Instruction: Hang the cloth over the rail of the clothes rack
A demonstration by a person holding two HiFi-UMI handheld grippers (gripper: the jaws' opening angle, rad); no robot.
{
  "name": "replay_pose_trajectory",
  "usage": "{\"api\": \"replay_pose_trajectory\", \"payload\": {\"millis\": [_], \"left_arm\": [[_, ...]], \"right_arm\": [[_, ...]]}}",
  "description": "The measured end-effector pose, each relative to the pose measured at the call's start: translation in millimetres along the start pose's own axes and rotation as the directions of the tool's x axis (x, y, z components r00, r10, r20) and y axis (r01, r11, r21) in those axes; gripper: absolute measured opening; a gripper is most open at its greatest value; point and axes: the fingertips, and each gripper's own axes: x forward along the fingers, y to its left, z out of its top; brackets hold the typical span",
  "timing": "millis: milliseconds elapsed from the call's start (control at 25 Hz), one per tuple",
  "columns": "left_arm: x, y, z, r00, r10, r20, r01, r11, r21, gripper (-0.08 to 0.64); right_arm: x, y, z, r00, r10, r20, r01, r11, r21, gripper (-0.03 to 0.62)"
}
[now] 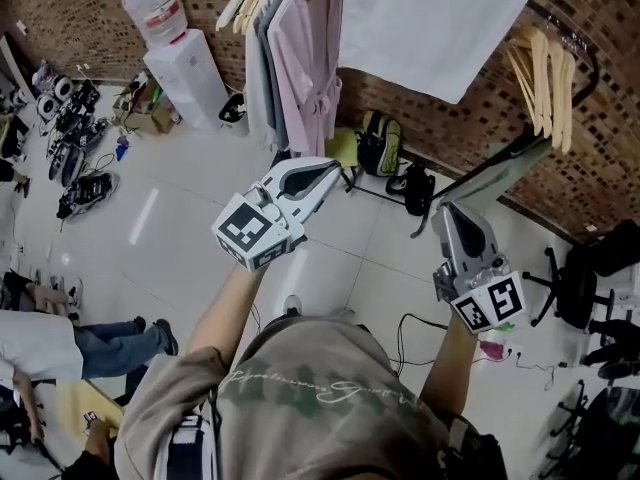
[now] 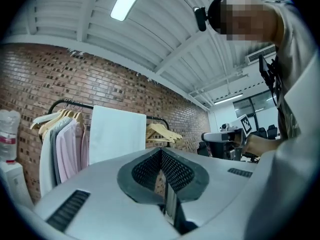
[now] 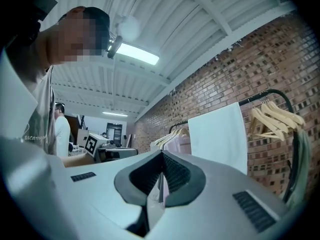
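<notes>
A white cloth (image 1: 425, 23) already hangs draped over the black rail (image 1: 572, 30) of the clothes rack, against a brick wall. It sits between a row of pale and pink garments (image 1: 300, 58) on its left and a bunch of bare wooden hangers (image 1: 545, 78) on its right. Its top edge is cut off by the head view.

The left tongs (image 1: 330, 173) and right tongs (image 1: 447, 208) are both clenched with nothing between their pads. They are held out level toward the rack, well apart from each other and short of the cloth. Open tiled floor (image 1: 200, 228) lies between the person and the rack.

Two bags (image 1: 385, 148) sit on the floor under the rack. A water dispenser (image 1: 185, 73) stands to the rack's left, with a clear bottle (image 1: 155, 3) on top; how full it is cannot be told. A black office chair (image 1: 580, 278) stands at the right edge, partly cut off. Another person (image 1: 60, 343) sits on the floor at lower left, partly out of view.

In both gripper views the cloth (image 2: 117, 134) (image 3: 220, 134) shows beyond the closed tongs (image 2: 161, 151) (image 3: 161, 154).
</notes>
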Motion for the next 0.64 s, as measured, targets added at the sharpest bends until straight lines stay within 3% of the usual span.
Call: {"api": "replay_pose_trajectory", "payload": {"millis": [280,440,640], "left_arm": [[-9.7,-5.5,-4.9,0.999,0.047,0.025,-0.046,0.998,-0.032,0.005],[-4.0,-18.4,-8.8,0.999,0.027,0.023,-0.027,1.000,0.006,0.005],[-22.7,-20.8,-2.0,0.998,-0.003,0.067,0.005,0.999,-0.039,0.005]], "right_arm": [[5.0,15.6,-14.1,1.000,0.021,-0.018,-0.022,0.999,-0.032,0.008],[-3.6,18.6,-20.4,1.000,0.002,-0.004,-0.003,0.999,-0.041,0.008],[3.8,45.5,-20.8,1.000,0.023,-0.020,-0.025,0.996,-0.085,0.008]]}}
